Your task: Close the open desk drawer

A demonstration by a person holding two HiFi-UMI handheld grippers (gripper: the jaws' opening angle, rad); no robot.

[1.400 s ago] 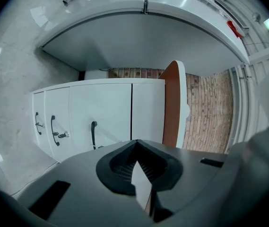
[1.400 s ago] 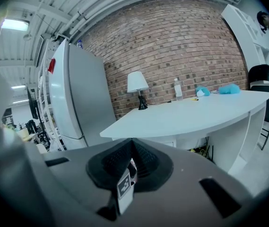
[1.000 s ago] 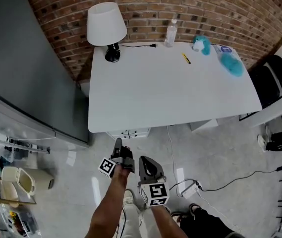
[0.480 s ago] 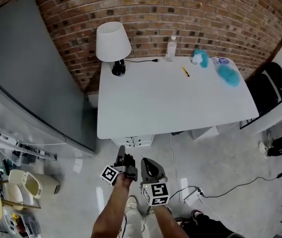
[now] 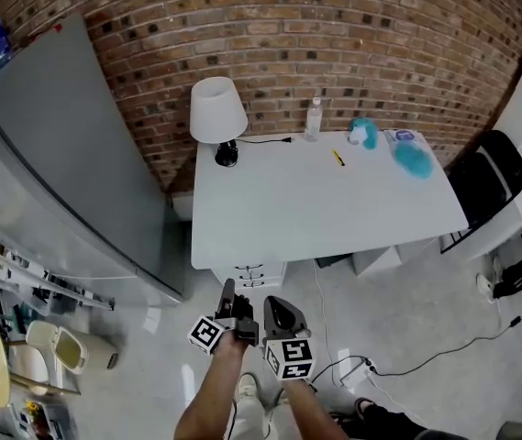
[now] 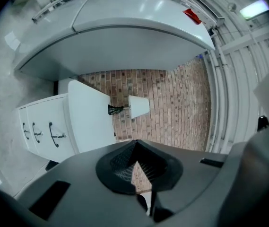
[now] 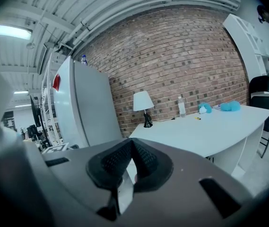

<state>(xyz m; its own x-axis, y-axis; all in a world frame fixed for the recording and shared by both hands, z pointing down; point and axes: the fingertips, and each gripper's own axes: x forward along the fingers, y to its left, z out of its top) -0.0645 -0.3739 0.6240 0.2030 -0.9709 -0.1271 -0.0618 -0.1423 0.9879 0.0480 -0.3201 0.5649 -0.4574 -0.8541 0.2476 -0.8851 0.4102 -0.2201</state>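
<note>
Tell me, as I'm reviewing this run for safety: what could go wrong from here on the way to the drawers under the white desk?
1. A white power strip lies on the floor near the person's shoe: a trip hazard on the walk in.
2. The left hand-held gripper and right hand-held gripper are far from the white three-drawer unit, jaws together; no drawer looks clearly pulled out from here, so the wrong front might get pushed.
</note>
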